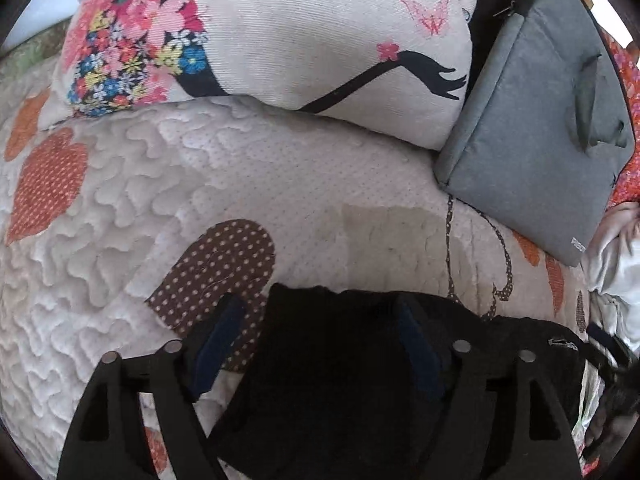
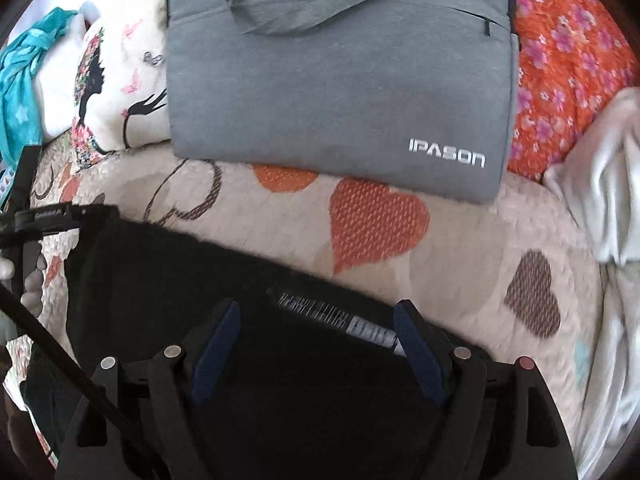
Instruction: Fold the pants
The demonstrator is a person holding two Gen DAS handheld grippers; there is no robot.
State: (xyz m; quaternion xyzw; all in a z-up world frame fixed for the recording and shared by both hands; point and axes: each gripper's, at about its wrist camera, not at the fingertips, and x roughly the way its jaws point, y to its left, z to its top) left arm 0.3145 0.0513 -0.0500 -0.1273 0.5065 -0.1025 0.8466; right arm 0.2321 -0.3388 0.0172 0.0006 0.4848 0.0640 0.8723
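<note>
Black pants [image 1: 340, 380] lie on a quilted bedspread [image 1: 240, 168] with heart patches. In the left wrist view their far edge runs between the blue-padded fingers of my left gripper [image 1: 320, 308]. The jaws stand wide and the pads do not press the cloth. In the right wrist view the pants [image 2: 160, 280] spread across the lower left, with a white-printed label [image 2: 340, 316] near their edge. My right gripper [image 2: 318, 308] hovers over them with its jaws wide apart, and the label lies between the fingers.
A grey laptop bag [image 2: 340, 80] lies just beyond the pants, beside a printed pillow [image 1: 280, 32]. Orange floral fabric [image 2: 568, 60] and a white cloth [image 2: 608, 200] are on the right, a teal cloth [image 2: 24, 72] at far left. A hand [image 2: 32, 280] shows at the left edge.
</note>
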